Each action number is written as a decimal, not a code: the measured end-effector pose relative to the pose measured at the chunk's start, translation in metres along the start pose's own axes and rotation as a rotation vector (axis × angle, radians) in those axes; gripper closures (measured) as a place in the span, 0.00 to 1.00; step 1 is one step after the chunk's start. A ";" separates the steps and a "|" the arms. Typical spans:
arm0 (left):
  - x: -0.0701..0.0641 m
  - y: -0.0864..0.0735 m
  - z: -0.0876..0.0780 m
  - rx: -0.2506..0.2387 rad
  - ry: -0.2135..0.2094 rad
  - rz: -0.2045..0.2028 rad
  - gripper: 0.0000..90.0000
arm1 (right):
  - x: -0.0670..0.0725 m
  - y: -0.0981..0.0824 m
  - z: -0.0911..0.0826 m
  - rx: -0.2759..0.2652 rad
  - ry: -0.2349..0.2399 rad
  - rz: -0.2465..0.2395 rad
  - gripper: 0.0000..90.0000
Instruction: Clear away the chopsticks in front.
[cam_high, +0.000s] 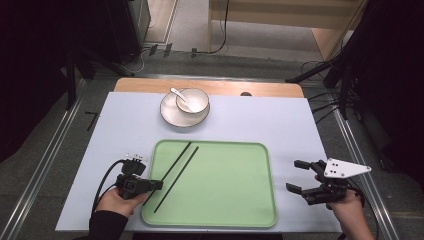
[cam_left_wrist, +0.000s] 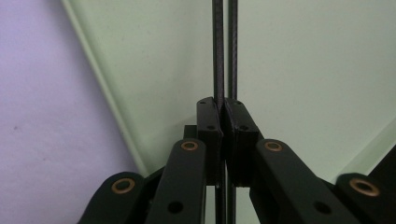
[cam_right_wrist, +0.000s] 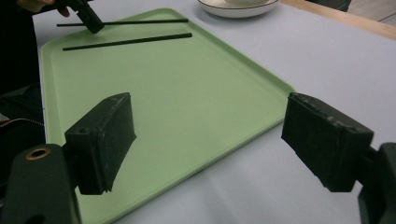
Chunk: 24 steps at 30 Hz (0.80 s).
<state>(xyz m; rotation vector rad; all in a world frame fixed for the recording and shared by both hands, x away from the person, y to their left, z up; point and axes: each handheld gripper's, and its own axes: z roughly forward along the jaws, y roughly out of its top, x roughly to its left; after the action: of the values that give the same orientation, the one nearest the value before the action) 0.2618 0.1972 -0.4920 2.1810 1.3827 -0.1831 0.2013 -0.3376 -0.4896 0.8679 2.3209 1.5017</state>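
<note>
Pale lilac covering spreads over the counter (cam_high: 125, 130), with a green tray (cam_high: 225, 180) near its front edge. Two black chopsticks lie slanted at the tray's left side. The left hand-held gripper (cam_high: 159, 185) has its jaws closed on the left chopstick (cam_high: 175, 162) near that stick's front end; the other chopstick (cam_high: 181, 172) lies just beside it. At the counter's front right corner, the right hand-held gripper (cam_high: 295, 176) hangs with jaws wide apart, holding nothing. A bowl (cam_high: 192, 100) with a spoon (cam_high: 179, 94) sits on a plate (cam_high: 172, 115) near the back edge.

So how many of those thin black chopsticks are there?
2, both on the green tray: one chopstick pinched near its end by the left gripper, the other chopstick lying free just beside it.
</note>
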 end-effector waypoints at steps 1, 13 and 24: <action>0.001 0.000 0.001 0.005 0.001 -0.008 0.95 | 0.000 0.000 0.000 0.000 0.000 -0.001 0.20; -0.003 0.002 0.012 0.028 0.022 -0.007 0.95 | 0.000 0.000 0.001 0.003 0.001 0.000 0.20; -0.002 0.001 0.011 0.039 0.005 -0.010 0.92 | 0.000 0.000 0.000 0.001 0.002 0.000 0.20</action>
<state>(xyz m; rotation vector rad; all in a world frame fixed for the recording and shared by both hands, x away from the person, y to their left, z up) 0.2633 0.1896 -0.5005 2.2085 1.4045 -0.2099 0.2016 -0.3373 -0.4896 0.8665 2.3236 1.5017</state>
